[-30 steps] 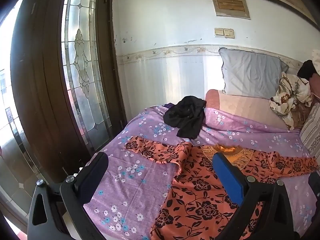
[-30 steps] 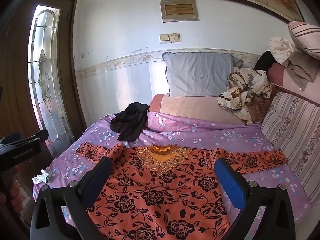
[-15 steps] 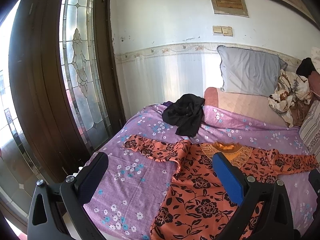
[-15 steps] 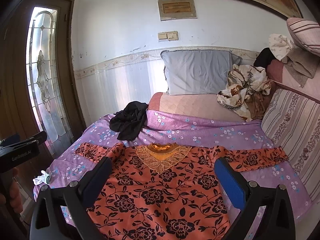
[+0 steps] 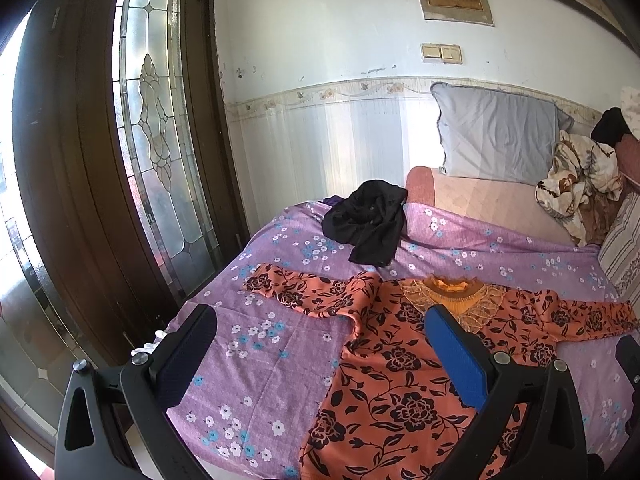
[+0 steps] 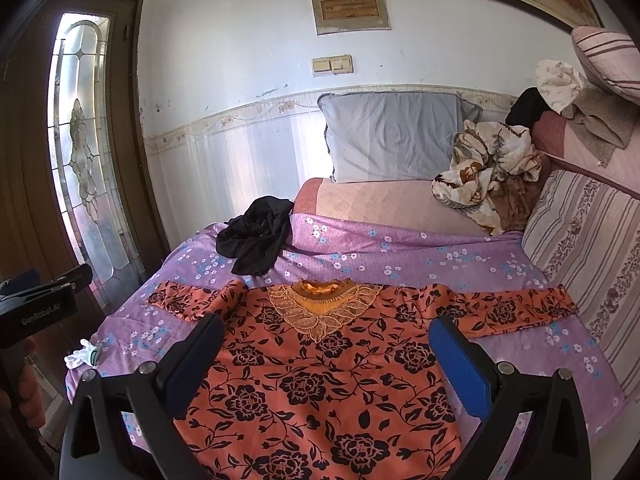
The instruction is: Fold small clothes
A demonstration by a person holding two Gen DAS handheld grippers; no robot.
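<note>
Nearest, both claws spread wide and empty: left gripper (image 5: 316, 356) hanging over the purple flowered bedsheet (image 5: 256, 344) beside the garment's edge, right gripper (image 6: 326, 356) above the chest of the orange long-sleeved blouse with black rose print (image 6: 320, 376). Laid flat, face up, across the near half of the bed, sleeves out to both sides, lace-trimmed collar (image 6: 322, 304) toward the wall. Likely trouble: pinching sheet along with thin, limp cloth, dragging the whole spread; uneven lifts skewing the fold; the bunched left sleeve (image 5: 304, 290) trapping wrinkles if folded as is. Near the bed's edge, a small white crumpled scrap (image 6: 82, 354), easily swept off. Farther back, a black crumpled garment (image 6: 258, 240), apart from the blouse but catchable by a swung sleeve. Beyond, a grey pillow (image 6: 392, 136) against the wall.
</note>
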